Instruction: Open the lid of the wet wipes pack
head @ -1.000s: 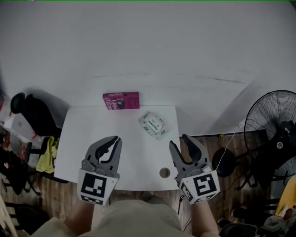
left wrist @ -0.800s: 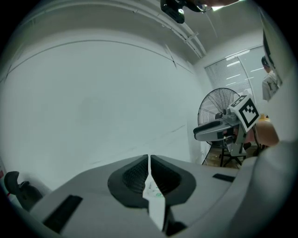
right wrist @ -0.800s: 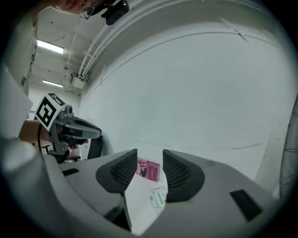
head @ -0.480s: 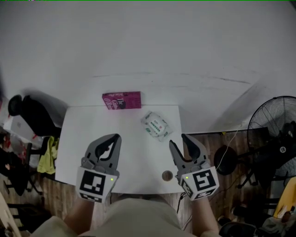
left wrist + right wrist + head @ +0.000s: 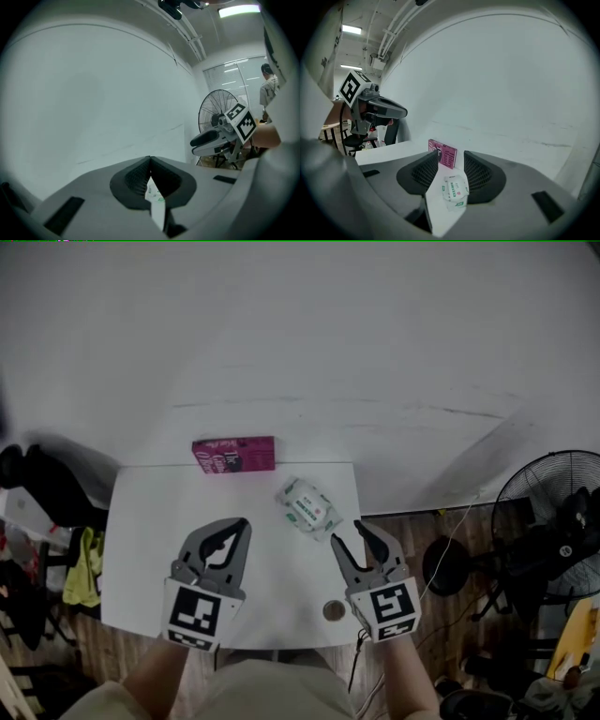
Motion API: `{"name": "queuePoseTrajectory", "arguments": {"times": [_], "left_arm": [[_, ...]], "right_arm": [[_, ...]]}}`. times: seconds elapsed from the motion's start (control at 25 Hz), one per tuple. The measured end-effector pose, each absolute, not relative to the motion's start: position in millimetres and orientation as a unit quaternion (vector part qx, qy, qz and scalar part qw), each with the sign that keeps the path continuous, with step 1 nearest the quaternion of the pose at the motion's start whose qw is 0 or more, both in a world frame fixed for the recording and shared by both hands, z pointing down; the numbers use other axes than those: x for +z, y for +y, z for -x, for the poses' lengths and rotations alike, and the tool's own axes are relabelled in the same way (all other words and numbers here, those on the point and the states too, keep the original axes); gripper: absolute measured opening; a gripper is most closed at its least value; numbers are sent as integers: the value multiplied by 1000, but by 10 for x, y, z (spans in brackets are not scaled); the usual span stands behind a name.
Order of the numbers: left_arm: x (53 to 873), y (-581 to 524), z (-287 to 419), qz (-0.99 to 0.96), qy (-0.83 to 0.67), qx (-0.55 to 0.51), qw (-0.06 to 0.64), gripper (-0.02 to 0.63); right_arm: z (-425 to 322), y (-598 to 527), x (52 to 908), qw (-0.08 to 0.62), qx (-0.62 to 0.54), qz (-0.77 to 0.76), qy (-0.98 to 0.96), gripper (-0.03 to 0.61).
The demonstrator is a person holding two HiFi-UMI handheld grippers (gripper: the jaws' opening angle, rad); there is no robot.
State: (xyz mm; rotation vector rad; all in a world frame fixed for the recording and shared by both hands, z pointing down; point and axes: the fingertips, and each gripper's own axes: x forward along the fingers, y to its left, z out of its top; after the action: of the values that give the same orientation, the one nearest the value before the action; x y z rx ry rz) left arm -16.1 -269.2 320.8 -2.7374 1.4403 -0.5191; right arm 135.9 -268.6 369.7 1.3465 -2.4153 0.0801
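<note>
The wet wipes pack, white with green print, lies on the white table with its lid down. A short way in front of my right gripper, it shows between the open jaws in the right gripper view. My right gripper holds nothing. My left gripper hovers over the table to the left of the pack, its jaw tips touching and nothing between them. In the left gripper view the left gripper points toward the wall, and a bit of the pack shows below the tips.
A magenta book lies at the table's far edge against the white wall, left of the pack. A round cable hole sits near the front edge by my right gripper. A standing fan is on the floor at right, a dark chair at left.
My right gripper has shifted a little left and nearer the pack. The head view has moved slightly. The left gripper has stayed about where it was, still shut.
</note>
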Motion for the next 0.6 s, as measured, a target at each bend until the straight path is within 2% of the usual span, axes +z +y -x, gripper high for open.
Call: {"name": "queuePoseTrajectory", "arguments": {"times": [0.36, 0.6], "left_arm": [[4047, -3290, -162, 889, 406, -208, -35, 21], [4764, -3593, -279, 886, 383, -252, -67, 21]], "right_arm": [[-1086, -3351, 4554, 287, 20, -433, -854, 189], [-1042, -3675, 5127, 304, 67, -430, -848, 187]]}}
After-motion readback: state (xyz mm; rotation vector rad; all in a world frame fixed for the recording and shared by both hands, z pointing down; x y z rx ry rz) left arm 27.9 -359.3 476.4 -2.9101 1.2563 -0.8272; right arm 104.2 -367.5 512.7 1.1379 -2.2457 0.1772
